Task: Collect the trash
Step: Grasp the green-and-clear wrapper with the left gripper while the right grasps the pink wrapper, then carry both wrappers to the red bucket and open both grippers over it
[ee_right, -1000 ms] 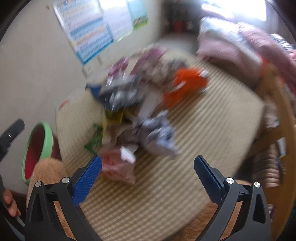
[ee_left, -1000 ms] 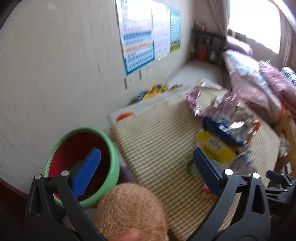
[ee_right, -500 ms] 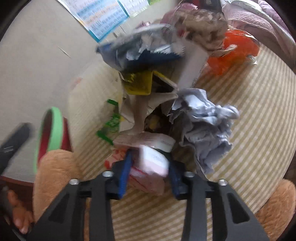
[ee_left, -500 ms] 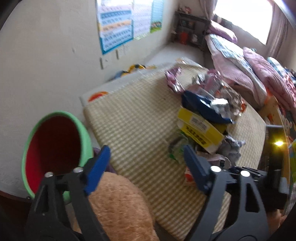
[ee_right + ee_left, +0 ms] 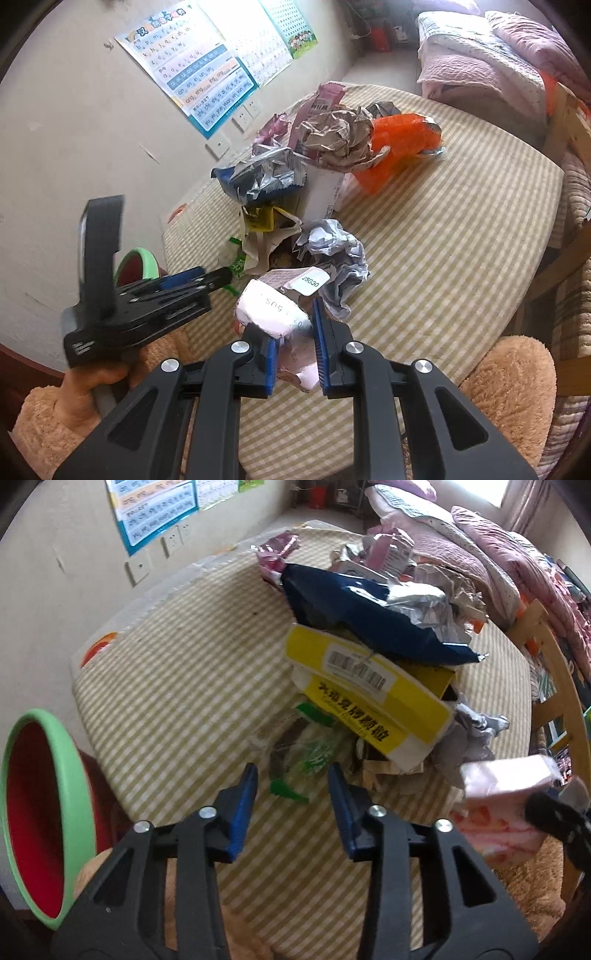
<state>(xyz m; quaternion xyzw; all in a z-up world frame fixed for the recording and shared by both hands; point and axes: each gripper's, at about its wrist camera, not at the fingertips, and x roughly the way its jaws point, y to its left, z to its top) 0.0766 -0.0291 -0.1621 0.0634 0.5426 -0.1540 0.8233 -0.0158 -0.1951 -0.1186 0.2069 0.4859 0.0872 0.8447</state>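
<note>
Pink pack (image 5: pixel 275 312) sits pinched between the pressed-in jaws of the right gripper (image 5: pixel 295 343), lifted just clear of the striped surface (image 5: pixel 461 240); the left wrist view shows the same pack at 3 o'clock. That is the one piece of trash taken so far, and it has not reached the bin (image 5: pixel 44 812), which stands off the surface's edge at 9 o'clock in the left wrist view, its red inside showing nothing. The left gripper (image 5: pixel 291 794) points down at a green wrapper (image 5: pixel 310 753) at 12 o'clock from its tips; its jaws have just been closing yet stand partly spread, with the wrapper's end about between the tips and, as far as I can tell, no pinch. Most of the job is left, I judge: the yellow box (image 5: pixel 369 686), blue bag (image 5: pixel 369 613), orange bag (image 5: pixel 402 144) and crumpled paper (image 5: pixel 332 247) lie heaped mid-surface
</note>
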